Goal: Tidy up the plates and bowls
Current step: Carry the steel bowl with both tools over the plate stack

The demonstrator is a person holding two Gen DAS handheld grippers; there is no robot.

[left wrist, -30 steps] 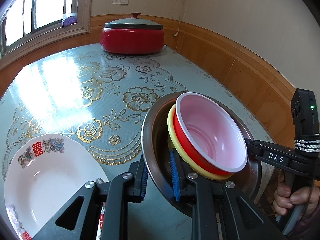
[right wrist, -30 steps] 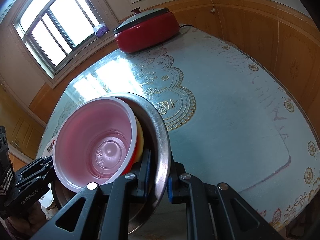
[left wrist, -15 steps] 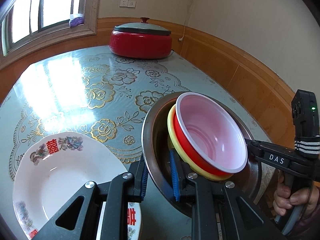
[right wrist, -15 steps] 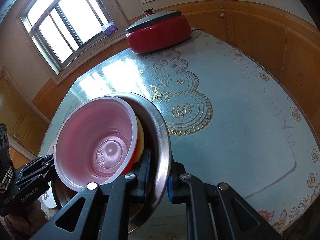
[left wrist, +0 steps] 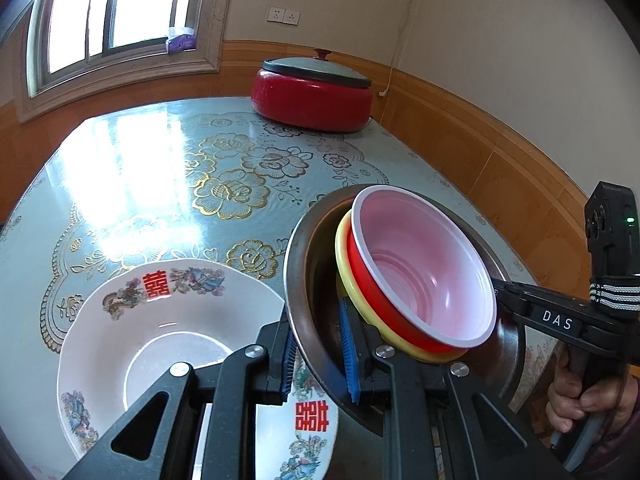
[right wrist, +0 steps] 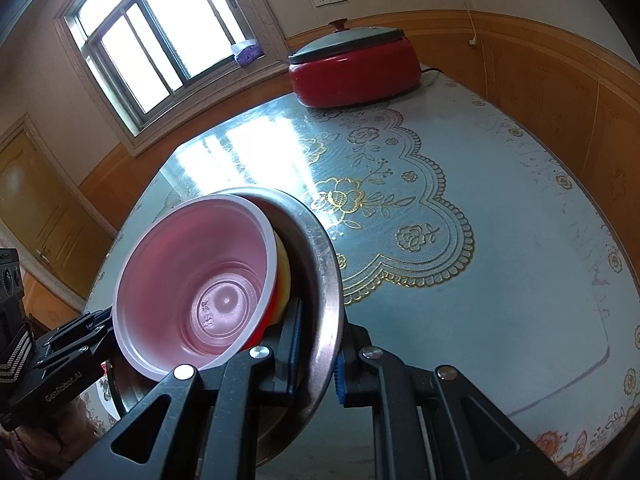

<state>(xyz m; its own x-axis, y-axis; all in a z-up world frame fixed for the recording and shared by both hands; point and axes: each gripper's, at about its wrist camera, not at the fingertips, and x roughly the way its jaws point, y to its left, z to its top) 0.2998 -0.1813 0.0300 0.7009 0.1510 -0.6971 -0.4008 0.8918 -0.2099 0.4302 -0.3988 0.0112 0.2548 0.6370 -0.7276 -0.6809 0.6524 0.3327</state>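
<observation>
Daylit window [left wrist: 120, 4], cream walls [left wrist: 500, 40] over wood wainscot [left wrist: 500, 168], floral blue tablecloth [right wrist: 500, 220] glaring.

So we've got a steel bowl [left wrist: 298, 264] held up off the table, tilted hard so its mouth faces sideways. Nested inside it is a yellow bowl [left wrist: 344, 256], and inside that a red bowl [left wrist: 424, 276] with a white rim and a pale pink inside, both tipped the same way. Below and to the left we can see a white plate [left wrist: 132, 332] lying flat on the table, with red double-happiness characters and flower prints around its wide rim.
</observation>
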